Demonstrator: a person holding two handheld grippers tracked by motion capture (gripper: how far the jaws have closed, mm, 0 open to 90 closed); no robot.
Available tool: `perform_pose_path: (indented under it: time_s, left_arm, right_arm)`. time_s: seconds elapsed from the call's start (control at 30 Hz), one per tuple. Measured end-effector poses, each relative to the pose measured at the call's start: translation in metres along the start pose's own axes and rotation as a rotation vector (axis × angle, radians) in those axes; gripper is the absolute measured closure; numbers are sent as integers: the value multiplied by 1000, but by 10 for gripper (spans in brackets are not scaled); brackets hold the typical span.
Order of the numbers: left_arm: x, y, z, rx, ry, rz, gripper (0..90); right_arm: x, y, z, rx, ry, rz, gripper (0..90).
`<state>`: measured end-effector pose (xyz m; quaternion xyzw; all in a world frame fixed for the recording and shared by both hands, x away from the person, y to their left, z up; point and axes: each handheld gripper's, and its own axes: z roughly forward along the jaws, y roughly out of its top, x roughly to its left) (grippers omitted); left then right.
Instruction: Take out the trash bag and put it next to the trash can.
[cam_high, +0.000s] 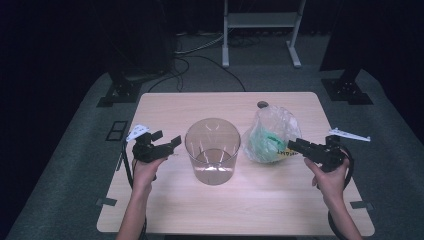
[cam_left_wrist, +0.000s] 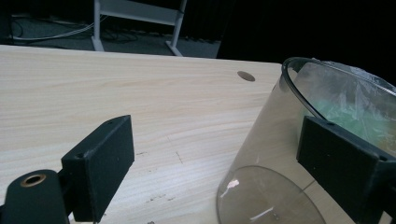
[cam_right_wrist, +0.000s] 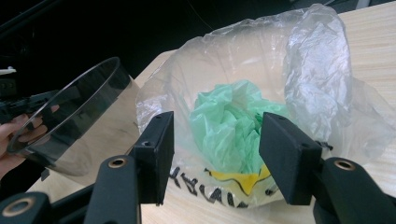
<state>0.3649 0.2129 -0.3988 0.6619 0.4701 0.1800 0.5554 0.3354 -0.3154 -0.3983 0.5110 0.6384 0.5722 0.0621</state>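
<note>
Plastic bag sitting on desk beside clear bin, nothing lifted or lined yet, right gripper nearing with jaws wide and empty, left gripper open beside bin, gripping nothing.

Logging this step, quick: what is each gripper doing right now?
Left gripper: open, holding nothing, beside the clear bin.
Right gripper: open, holding nothing, facing the plastic bag.
</note>
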Motion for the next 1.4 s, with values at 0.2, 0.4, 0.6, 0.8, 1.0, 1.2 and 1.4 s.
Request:
perform_pose_path:
  time_s: [0.2, 0.4, 0.6, 0.8, 1.0, 1.2, 1.4]
  left_arm:
    - [1, 0, -1, 0, 3, -2, 100]
    - [1, -1, 1, 2, 1, -4, 100]
    - [1, 0, 0, -1, 4, -5, 100]
    - [0, -1, 0, 3, 2, -3, 100]
    - [0, -1, 0, 2, 3, -4, 100]
    - [0, 0, 0, 1, 1, -4, 100]
    - [1, 1, -1, -6, 4, -4, 100]
  right_arm:
    - [-3, -10, -2, -2, 3, 4, 449]
    - [-7, -20, -3, -3, 8, 26, 449]
    - [-9, -28, -3, 7, 6, 31, 449]
    - [-10, -38, -2, 8, 6, 39, 449]
    - [-10, -48, -2, 12, 4, 42, 449]
    - [-9, -57, -4, 8, 2, 49, 449]
    - [-2, -67, -12, -37, -6, 36, 449]
